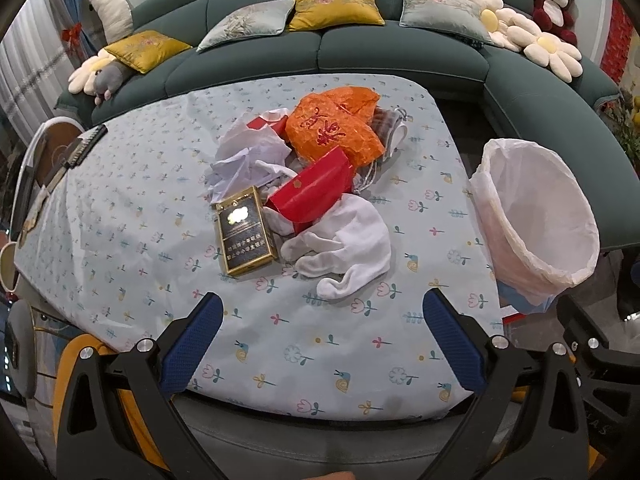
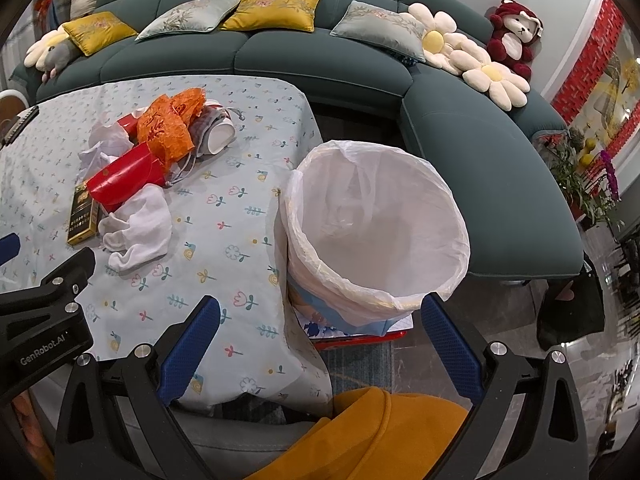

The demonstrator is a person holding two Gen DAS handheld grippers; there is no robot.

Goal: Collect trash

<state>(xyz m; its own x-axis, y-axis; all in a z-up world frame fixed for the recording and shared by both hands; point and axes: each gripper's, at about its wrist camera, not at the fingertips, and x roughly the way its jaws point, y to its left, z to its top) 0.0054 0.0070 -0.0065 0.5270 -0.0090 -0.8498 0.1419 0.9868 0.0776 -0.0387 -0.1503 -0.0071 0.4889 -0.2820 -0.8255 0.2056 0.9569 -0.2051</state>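
A heap of trash lies mid-table: an orange crinkled wrapper [image 1: 336, 124] [image 2: 166, 128], a red paper pouch [image 1: 312, 190] [image 2: 124, 180], crumpled white paper [image 1: 248, 156] [image 2: 106, 142], a dark gold-edged box [image 1: 246, 230] [image 2: 83, 214], and white cloth gloves [image 1: 344, 248] [image 2: 138, 230]. A bin lined with a white bag [image 1: 536, 208] [image 2: 376, 224] stands off the table's right edge. My left gripper [image 1: 322, 320] is open over the near table, short of the gloves. My right gripper [image 2: 320, 322] is open in front of the bin, holding nothing.
The table wears a light blue flowered cloth [image 1: 120, 220] [image 2: 240, 200]. A green corner sofa [image 1: 400, 48] [image 2: 320, 52] with cushions and plush toys wraps behind. A grey drawstring pouch and white cup [image 2: 216, 132] sit behind the heap. An orange sleeve [image 2: 380, 436] shows below.
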